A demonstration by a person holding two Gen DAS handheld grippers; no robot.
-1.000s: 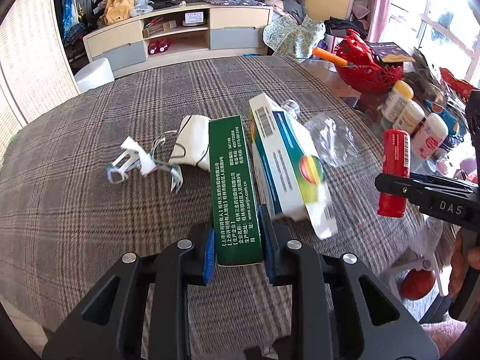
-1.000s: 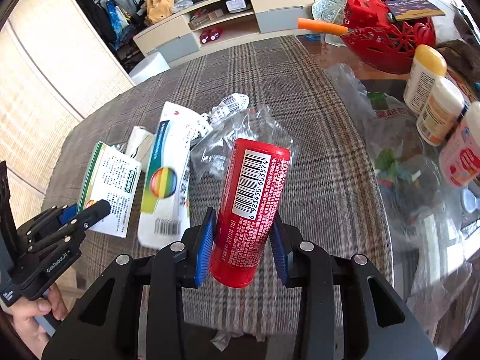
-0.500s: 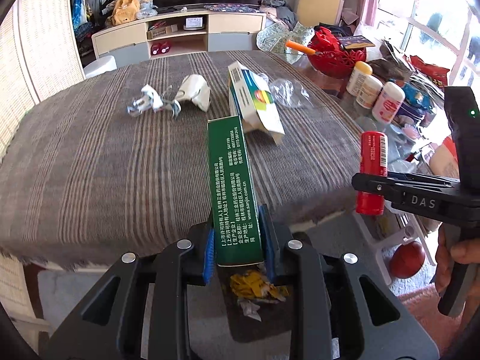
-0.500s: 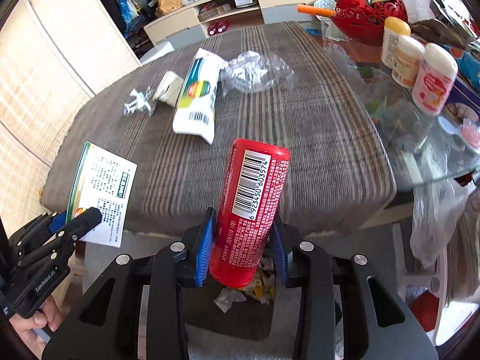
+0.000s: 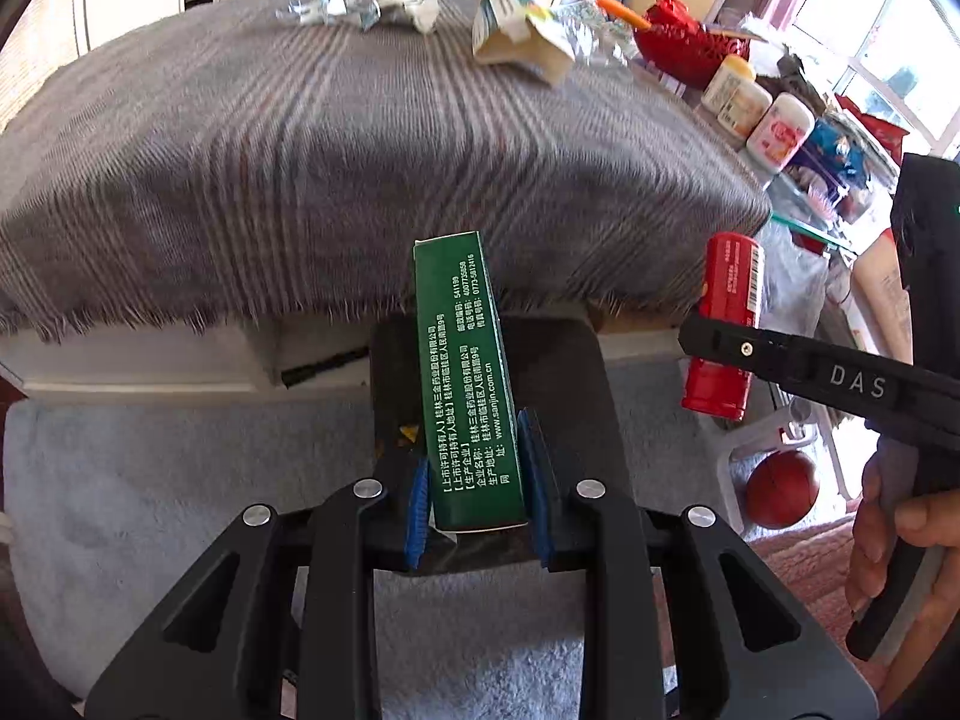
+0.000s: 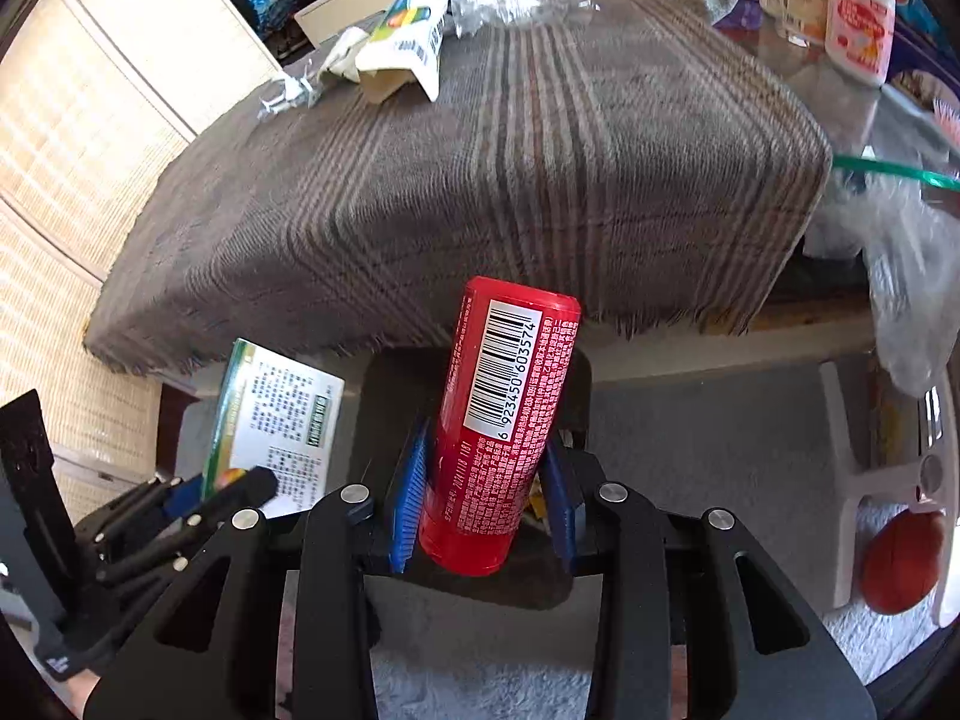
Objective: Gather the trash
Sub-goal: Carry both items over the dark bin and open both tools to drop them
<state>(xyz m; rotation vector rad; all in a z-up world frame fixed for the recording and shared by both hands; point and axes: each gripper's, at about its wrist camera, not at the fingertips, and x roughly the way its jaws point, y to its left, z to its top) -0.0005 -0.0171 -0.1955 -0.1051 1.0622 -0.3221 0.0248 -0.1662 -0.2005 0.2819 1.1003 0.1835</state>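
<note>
My left gripper (image 5: 474,480) is shut on a green carton (image 5: 465,384) printed with white text. It hangs over a dark trash bin (image 5: 558,372) on the floor in front of the table. My right gripper (image 6: 483,492) is shut on a red tube (image 6: 501,432) with a barcode, above the same bin (image 6: 396,384). In the left wrist view the red tube (image 5: 726,324) appears at the right, clamped in the right gripper (image 5: 720,336). In the right wrist view the green carton (image 6: 276,420) shows at lower left, in the left gripper (image 6: 222,489). More trash lies on the table: a white-and-blue box (image 5: 510,24), crumpled paper (image 5: 408,0) and clear wrap (image 6: 522,0).
The table wears a grey plaid cloth (image 5: 300,150) with a fringed front edge. Bottles (image 5: 774,132) and a red basket (image 5: 690,42) crowd its right end. A red ball (image 5: 780,489) sits under a white stool. Pale carpet (image 5: 150,480) surrounds the bin. A hand (image 5: 900,540) holds the right gripper's handle.
Both grippers have pulled back off the table and sunk toward the floor, each carrying its item. The bin has come into view directly under them. The grips have not changed.
</note>
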